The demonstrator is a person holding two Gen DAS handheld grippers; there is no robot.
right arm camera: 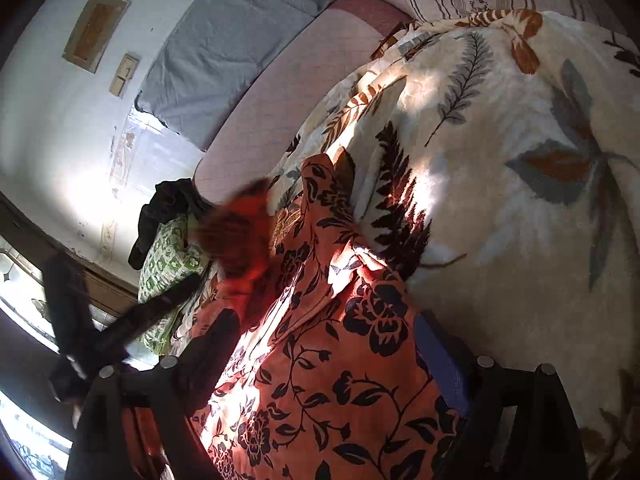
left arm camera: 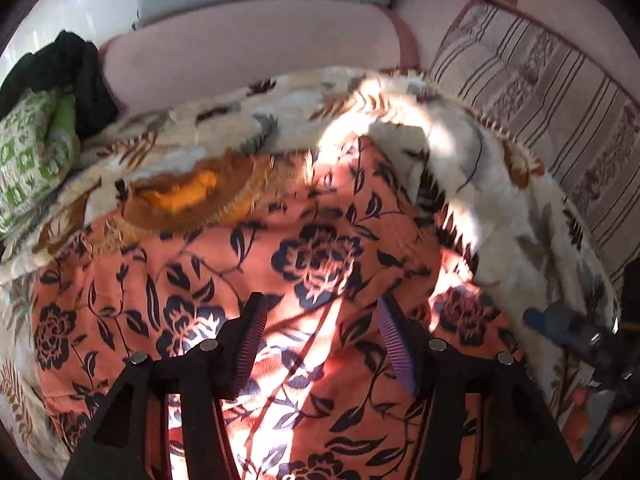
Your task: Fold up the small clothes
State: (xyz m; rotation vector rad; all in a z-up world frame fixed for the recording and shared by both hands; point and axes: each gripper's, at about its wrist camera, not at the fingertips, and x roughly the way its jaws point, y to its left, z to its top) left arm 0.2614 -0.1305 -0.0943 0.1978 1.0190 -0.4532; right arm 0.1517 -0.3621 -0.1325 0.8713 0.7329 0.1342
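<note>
Orange floral garment (right arm camera: 320,380) on leaf-print blanket (right arm camera: 520,240), between spread right gripper (right arm camera: 332,360) fingers (right arm camera: 440,364).

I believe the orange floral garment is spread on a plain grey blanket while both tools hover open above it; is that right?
Not quite: the orange floral garment lies on a cream leaf-print blanket, not a plain grey one, as the right wrist view shows. Both the left tool and right tool are indeed open above it.

- The orange cloth with dark flower print (left arm camera: 328,264) covers the near middle of the bed; the cream leaf-patterned blanket (right arm camera: 520,208) to its right lies bare.
- At the left edge, a green-and-white patterned bundle (left arm camera: 32,160) with a black garment (left arm camera: 76,76) on top blocks the way.
- A striped cushion (left arm camera: 536,92) closes the far right.
- The plain pink mattress (left arm camera: 248,60) beyond the blanket lies bare.
</note>
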